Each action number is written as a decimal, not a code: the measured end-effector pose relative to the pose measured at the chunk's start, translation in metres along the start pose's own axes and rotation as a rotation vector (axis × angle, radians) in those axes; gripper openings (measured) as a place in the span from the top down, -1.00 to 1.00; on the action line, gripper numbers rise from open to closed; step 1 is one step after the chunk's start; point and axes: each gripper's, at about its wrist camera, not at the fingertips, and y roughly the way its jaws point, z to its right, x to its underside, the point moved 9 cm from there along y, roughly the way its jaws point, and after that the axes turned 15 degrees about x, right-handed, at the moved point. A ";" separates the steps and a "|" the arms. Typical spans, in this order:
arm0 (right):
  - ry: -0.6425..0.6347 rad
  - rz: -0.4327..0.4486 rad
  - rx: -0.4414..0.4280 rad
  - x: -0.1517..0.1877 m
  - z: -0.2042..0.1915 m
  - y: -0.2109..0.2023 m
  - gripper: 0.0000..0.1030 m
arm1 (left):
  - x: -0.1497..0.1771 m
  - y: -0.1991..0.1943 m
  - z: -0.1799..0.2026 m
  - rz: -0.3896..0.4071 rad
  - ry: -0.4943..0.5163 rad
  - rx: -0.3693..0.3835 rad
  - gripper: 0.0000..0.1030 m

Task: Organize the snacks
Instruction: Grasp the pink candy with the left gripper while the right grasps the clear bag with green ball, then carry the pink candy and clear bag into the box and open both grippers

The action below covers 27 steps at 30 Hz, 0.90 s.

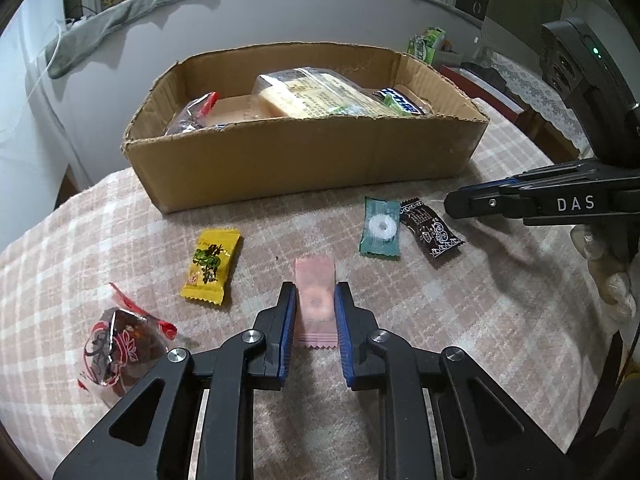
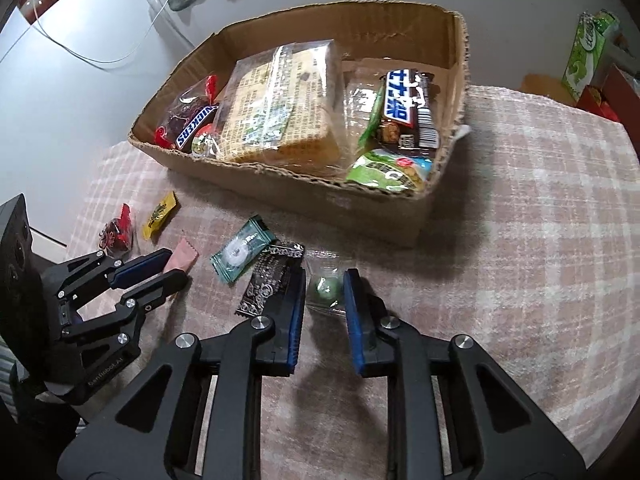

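Where left claw (image 1: pixel 316 300) pinches: flat pink wrapper (image 1: pixel 315 280) (serrated ends).

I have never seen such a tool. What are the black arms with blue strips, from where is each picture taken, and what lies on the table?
There is no robot here. A person holds a two-finger gripper in each hand, and a wide-angle camera on each gripper looks forward along its fingers. So one picture is from the left gripper, the other from the right gripper. The blue strips are the soft pads.

On the checked cloth stands a cardboard box that already holds several snacks. In front of it lie loose sweets: a yellow candy, a red-wrapped sweet, a teal mint and a dark candy.

The left gripper is closed on a pink candy. The right gripper has a green candy in clear wrap between its pads; whether they press it, I cannot tell.
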 end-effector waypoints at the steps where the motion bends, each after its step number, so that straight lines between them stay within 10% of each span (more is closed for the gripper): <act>1: 0.003 0.004 -0.003 0.001 0.001 -0.002 0.61 | 0.001 -0.001 0.000 0.002 -0.001 0.001 0.66; 27: -0.066 0.226 0.022 -0.009 -0.007 -0.096 0.61 | -0.035 -0.086 0.018 0.202 0.027 -0.003 0.66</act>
